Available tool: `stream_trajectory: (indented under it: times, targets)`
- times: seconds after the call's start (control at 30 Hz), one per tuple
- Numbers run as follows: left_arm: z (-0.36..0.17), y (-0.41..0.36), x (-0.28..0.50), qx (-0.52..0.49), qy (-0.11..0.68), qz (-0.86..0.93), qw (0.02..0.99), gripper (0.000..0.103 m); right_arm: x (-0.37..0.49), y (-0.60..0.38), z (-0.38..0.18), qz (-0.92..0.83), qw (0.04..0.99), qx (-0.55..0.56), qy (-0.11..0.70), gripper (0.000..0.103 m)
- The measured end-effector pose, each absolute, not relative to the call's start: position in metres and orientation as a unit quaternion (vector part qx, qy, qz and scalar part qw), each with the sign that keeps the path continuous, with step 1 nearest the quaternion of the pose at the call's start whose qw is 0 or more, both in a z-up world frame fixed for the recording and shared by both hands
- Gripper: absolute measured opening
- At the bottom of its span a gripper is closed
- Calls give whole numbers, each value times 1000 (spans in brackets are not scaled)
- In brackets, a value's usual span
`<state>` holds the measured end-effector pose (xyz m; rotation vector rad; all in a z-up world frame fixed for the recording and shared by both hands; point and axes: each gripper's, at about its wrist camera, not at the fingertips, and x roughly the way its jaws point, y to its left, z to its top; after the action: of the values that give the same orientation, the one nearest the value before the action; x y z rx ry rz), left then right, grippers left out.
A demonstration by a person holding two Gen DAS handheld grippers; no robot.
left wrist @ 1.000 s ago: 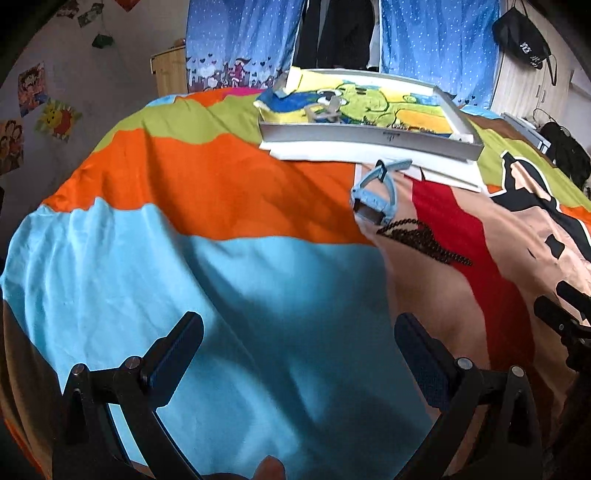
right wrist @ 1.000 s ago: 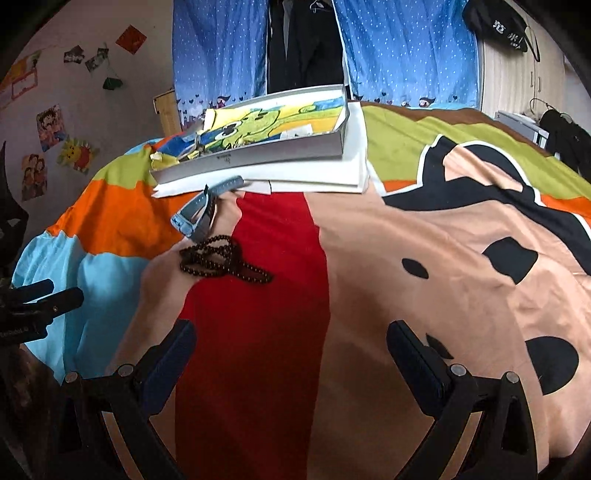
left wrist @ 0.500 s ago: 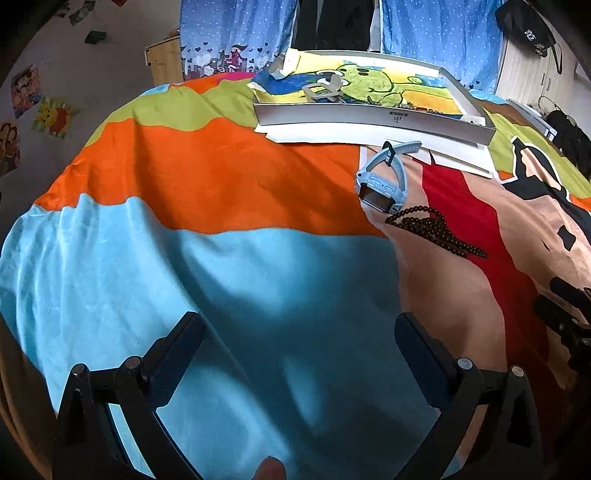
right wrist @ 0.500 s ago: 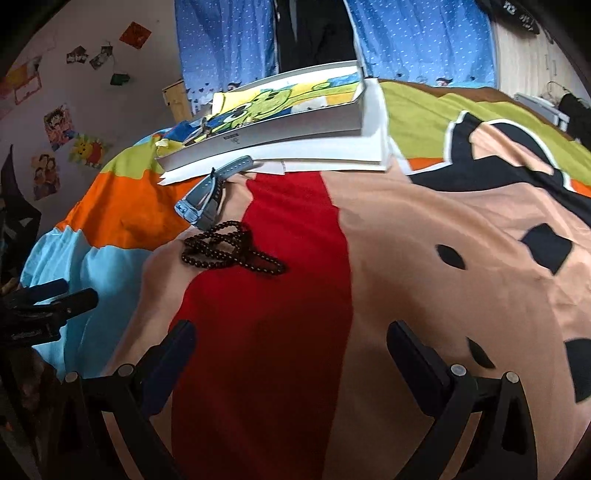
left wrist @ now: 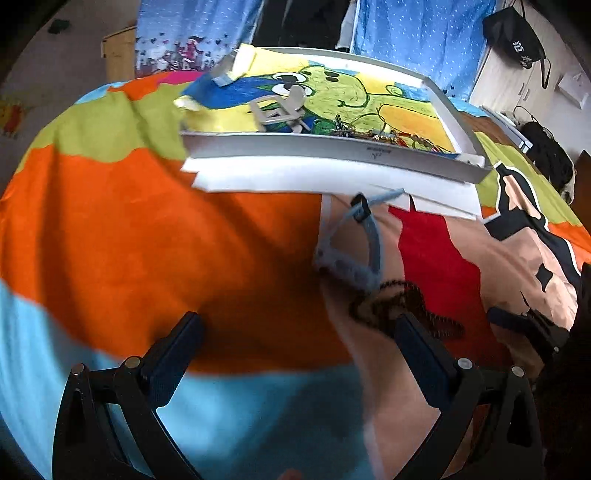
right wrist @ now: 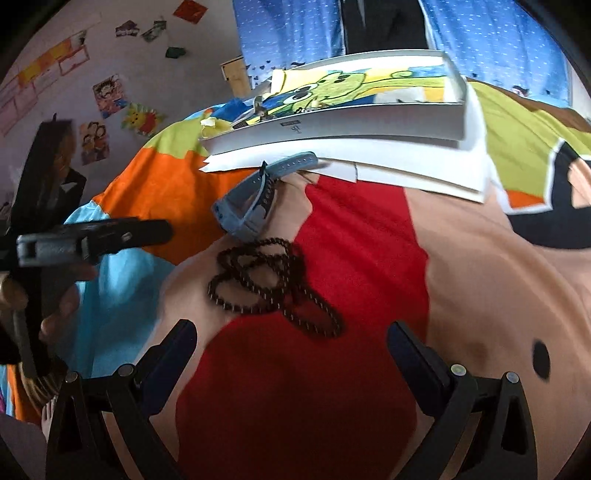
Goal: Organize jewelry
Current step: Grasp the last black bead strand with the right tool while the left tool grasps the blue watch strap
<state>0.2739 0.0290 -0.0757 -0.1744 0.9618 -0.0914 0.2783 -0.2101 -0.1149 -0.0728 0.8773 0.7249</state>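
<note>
Ahead of the wide right claw (right wrist: 291, 343) – bead necklace (right wrist: 271, 282) strung slantwise, tail pointing lower-right

White Chinese characters stand on the black bag (left wrist: 517, 35) hanging at the upper right in the left wrist view; they are too small to read surely. A small dark logo mark sits on the front wall of the white tray (left wrist: 376, 150), also seen in the right wrist view (right wrist: 291, 126), but it is blurred and unreadable.
</note>
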Motion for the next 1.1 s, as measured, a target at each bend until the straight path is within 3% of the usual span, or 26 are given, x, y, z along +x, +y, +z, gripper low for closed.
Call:
stream_trajectory:
  times: [0.17, 0.27, 0.33, 0.4, 0.43, 0.5, 0.7, 0.77, 0.83, 0.93, 1.1]
  targets:
    - [-80, 35, 308, -116, 475, -56, 870, 101, 294, -202, -119, 354, 836, -15, 419, 103]
    - [-79, 38, 324, -125, 471, -57, 871, 97, 302, -196, -121, 361, 831, -6, 424, 95]
    - [-80, 36, 333, -117, 474, -57, 871, 87, 308, -190, -122, 363, 827, -3, 428, 83]
    - [-83, 33, 340, -113, 484, -60, 866, 68, 313, -185, -125, 361, 825, 0, 435, 75]
    - [-85, 32, 343, -109, 489, -61, 863, 64, 316, -183, -127, 357, 824, -1, 440, 72]
    - [-89, 30, 347, -104, 497, -67, 859, 49, 321, -181, -129, 349, 823, -2, 448, 68]
    - [-102, 21, 352, -86, 517, -77, 848, 22, 325, -173, -135, 338, 818, -16, 466, 63]
    - [-106, 19, 353, -79, 525, -72, 844, 15, 325, -167, -135, 336, 817, -30, 467, 56]
    - [-107, 20, 352, -82, 523, -69, 845, 12, 323, -163, -136, 339, 815, -35, 469, 32]
    - [-106, 24, 348, -90, 521, -61, 847, 6, 319, -163, -136, 340, 812, -28, 474, 14]
    - [-99, 29, 333, -90, 510, -47, 854, 5, 308, -169, -131, 336, 818, -15, 466, 11]
